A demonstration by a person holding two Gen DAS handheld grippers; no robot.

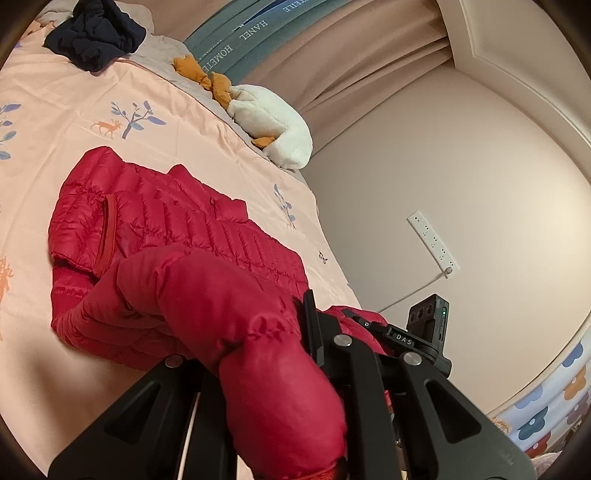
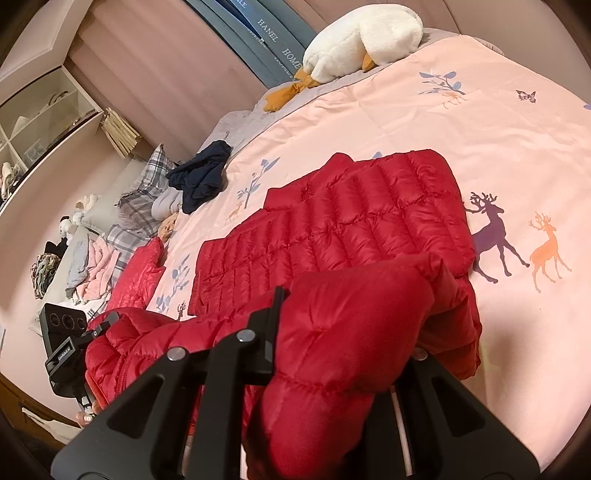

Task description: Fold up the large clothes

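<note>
In the left wrist view, a fold of the red down jacket (image 1: pixel 177 229) is being pinched by the left gripper (image 1: pixel 295 354) at lower centre, its jaws pressed together; the rest is lying on the pink bedspread (image 1: pixel 55 110). In the right wrist view, the jacket's hem is being pinched likewise by the right gripper (image 2: pixel 354 354), lower centre.

A red down jacket (image 1: pixel 177 236) lies spread on the pink bedspread (image 1: pixel 74 110), its quilted body flat and its near edge lifted. The left gripper (image 1: pixel 295 332) is clamped on a puffy fold of that edge, fabric bulging over the black fingers. Just beyond sits the other black gripper (image 1: pixel 424 332), also against red fabric. Farther up the bed lie a dark navy garment (image 1: pixel 96 33) and a white plush goose (image 1: pixel 273 122).
</note>
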